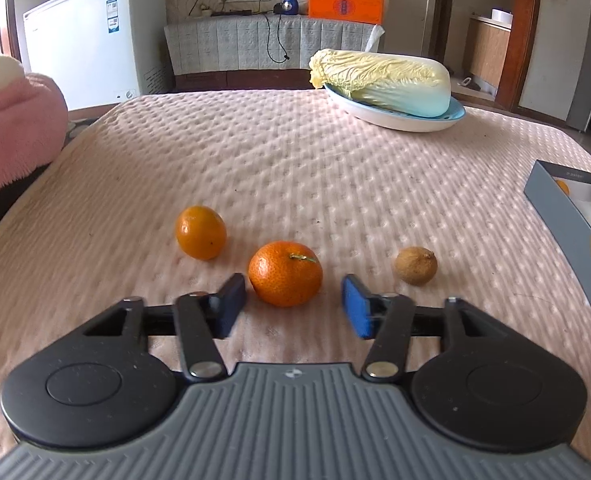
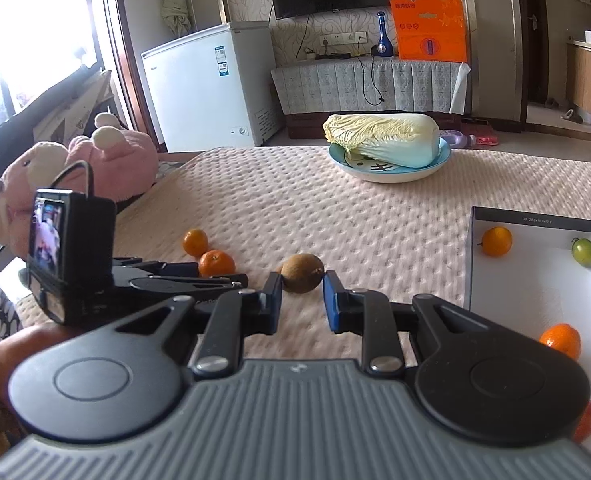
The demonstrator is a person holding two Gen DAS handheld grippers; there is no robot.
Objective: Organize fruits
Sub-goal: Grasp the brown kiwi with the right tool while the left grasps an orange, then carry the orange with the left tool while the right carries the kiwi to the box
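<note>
Two grippers | left gripper (image 1: 293, 302) spread around stemmed orange tangerine (image 1: 285, 273): centre, then squeeze | right gripper (image 2: 302, 294) pinching brown oval fruit (image 2: 302, 278).

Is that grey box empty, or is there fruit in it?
Not empty. The grey box holds at least three fruits: an orange fruit and a green fruit at its far end, plus a nearer orange fruit.

Right gripper (image 2: 302, 280) holds a brown fruit (image 2: 301, 272).
Box (image 2: 535, 220) at right contains oranges (image 2: 496, 241).
</note>
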